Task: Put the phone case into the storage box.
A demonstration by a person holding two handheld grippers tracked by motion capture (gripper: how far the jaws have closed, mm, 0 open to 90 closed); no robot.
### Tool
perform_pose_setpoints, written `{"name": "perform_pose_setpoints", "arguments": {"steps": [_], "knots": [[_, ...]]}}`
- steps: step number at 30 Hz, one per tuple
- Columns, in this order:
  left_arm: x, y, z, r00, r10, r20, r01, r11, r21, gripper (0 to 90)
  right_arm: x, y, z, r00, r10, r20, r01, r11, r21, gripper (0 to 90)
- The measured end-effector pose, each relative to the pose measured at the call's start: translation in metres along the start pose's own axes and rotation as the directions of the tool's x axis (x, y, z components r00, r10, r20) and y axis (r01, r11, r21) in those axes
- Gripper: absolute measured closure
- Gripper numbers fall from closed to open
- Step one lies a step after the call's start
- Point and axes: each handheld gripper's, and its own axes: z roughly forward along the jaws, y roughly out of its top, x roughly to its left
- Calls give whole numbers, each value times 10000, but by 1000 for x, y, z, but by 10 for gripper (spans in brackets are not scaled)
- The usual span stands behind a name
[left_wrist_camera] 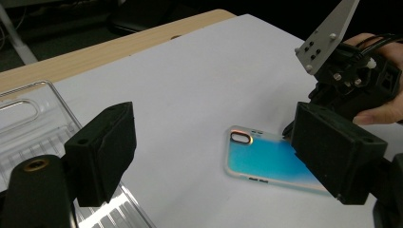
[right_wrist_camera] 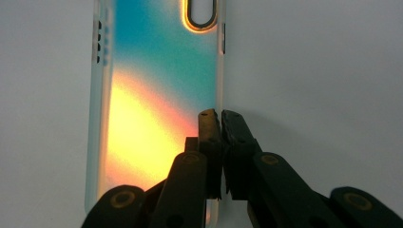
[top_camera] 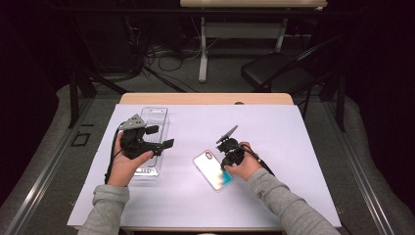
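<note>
Right tongs (right_wrist_camera: 221, 116) pinch the phone case's (right_wrist_camera: 157, 95) side edge.

Clear plastic tray (top_camera: 155, 117) on white sheet (top_camera: 274, 137) (wooden table (top_camera: 205, 98) beneath), folding chair (top_camera: 274, 71) beyond

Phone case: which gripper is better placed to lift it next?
Right. The right gripper is shut on the phone case's side edge, while the left gripper hangs open over the clear tray.
</note>
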Motion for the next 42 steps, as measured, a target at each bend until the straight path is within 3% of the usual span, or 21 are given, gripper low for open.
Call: {"name": "perform_pose_setpoints", "arguments": {"steps": [2,3,4,5,6,10,12,17,19,20,27,30,37,42], "knots": [[0,0,0,10000,0,1,0,10000,1,154,0,1,-2,10000,27,47,-28,9998,203,873],[0,0,0,10000,4,-8,-4,10000,3,154,0,-2,3,9998,159,-145,-168,9978,-636,873],[0,0,0,10000,5,-9,-5,10000,4,154,2,-3,5,9992,349,-195,-365,9956,-861,874],[0,0,0,10000,5,-9,-5,10000,4,154,2,-3,5,9992,349,-195,-365,9956,-861,874],[0,0,0,10000,0,-5,0,10000,5,154,1,-1,0,9999,100,-36,-100,9999,-96,874],[0,0,0,10000,18,5,-18,10000,29,154,0,0,-1,9998,-168,51,168,9999,7,875],[0,0,0,10000,13,-3,-13,10000,31,154,0,-1,0,9999,-122,-1,122,9995,-274,876],[0,0,0,10000,-20,0,20,10000,6,154,1,-2,-2,10000,-42,8,42,9998,-173,877],[0,0,0,10000,-22,4,22,10000,14,154,1,-4,2,9998,155,-140,-167,9962,-856,877],[0,0,1,10000,-18,2,18,10000,16,154,0,-2,-2,10000,49,-30,-50,9992,-403,877],[-1,0,1,10000,12,-22,-12,10000,64,154,-2,-3,-7,10000,57,-75,-63,9964,-840,877],[-1,0,1,10000,-7,-16,7,10000,51,154,-2,-3,-10,10000,12,-3,-13,9971,-762,876],[-3,0,2,10000,1,-12,-1,10000,31,154,-1,-6,-14,9999,126,42,-118,9896,-1436,877],[-7,0,4,10000,33,81,-33,10000,24,154,1,-7,-23,9999,99,97,-76,9764,-2157,877]]}}
